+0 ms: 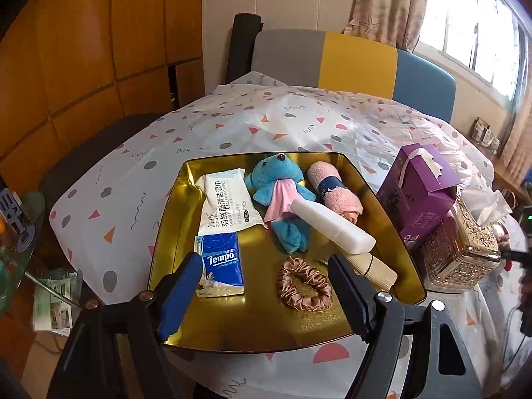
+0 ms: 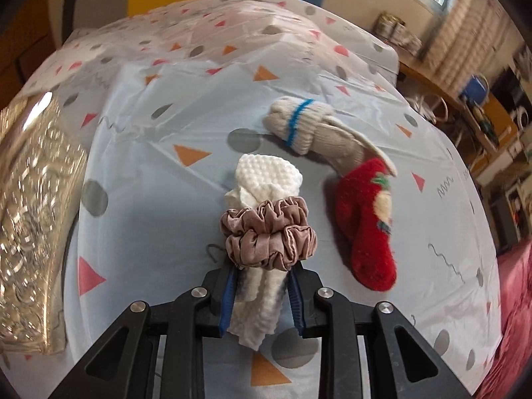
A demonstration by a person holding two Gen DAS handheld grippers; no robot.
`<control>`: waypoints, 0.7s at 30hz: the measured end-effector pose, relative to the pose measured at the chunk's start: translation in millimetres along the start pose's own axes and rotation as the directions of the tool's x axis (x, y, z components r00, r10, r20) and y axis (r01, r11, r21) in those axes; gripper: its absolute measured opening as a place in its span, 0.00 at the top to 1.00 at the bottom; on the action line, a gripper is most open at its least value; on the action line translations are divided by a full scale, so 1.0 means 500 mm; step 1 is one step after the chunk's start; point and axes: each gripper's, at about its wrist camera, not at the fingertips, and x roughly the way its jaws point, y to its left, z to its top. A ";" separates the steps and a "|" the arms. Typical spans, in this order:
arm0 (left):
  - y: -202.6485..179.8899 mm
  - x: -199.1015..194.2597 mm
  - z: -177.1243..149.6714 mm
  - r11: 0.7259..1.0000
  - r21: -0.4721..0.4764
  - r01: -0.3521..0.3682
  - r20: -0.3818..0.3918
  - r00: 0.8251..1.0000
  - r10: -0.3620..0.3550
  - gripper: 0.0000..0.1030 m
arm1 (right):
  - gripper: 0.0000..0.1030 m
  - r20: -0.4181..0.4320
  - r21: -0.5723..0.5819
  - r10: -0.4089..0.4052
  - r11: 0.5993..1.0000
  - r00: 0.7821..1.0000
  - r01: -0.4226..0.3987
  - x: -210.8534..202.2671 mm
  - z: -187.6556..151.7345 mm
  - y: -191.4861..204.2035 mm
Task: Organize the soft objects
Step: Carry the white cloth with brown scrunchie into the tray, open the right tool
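Note:
In the left wrist view a gold tray [image 1: 232,319] holds a wet-wipes pack [image 1: 227,201], a blue Tempo tissue pack [image 1: 221,266], a blue plush toy [image 1: 277,193], a rolled pink towel [image 1: 334,188], a white bottle [image 1: 332,226], a beige roll [image 1: 375,267] and a tan scrunchie [image 1: 304,282]. My left gripper [image 1: 262,296] is open and empty above the tray's near side. In the right wrist view my right gripper [image 2: 261,294] is shut on a rolled white cloth [image 2: 262,179] bound by a brown scrunchie [image 2: 269,236], held above the table.
A beige sock with a blue band [image 2: 301,121] and a red sock [image 2: 365,219] lie on the patterned tablecloth [image 2: 166,173] to the right. A gold tissue box [image 1: 462,249] [image 2: 30,199] and a purple box [image 1: 422,186] stand right of the tray. A chair [image 1: 352,63] is behind the table.

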 end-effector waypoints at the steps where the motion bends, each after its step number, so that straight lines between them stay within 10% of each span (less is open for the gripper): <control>1: 0.001 0.001 0.000 1.000 -0.002 0.001 -0.002 1.000 -0.001 0.24 | 0.74 0.010 0.019 0.007 1.000 1.000 -0.007 -0.008 0.001 -0.007; 11: 0.004 0.015 -0.005 1.000 -0.007 -0.003 -0.014 1.000 0.003 0.24 | 0.75 0.251 0.101 0.100 0.987 0.963 -0.129 -0.194 0.052 -0.034; 16: 0.014 0.019 -0.007 1.000 -0.020 -0.017 -0.014 1.000 0.017 0.24 | 0.75 0.399 -0.068 0.257 0.966 0.880 -0.251 -0.346 0.061 0.050; 21: 0.027 0.017 -0.008 0.999 -0.037 -0.031 -0.010 0.999 0.031 0.24 | 0.75 0.375 -0.378 0.501 0.851 0.780 -0.365 -0.454 0.020 0.231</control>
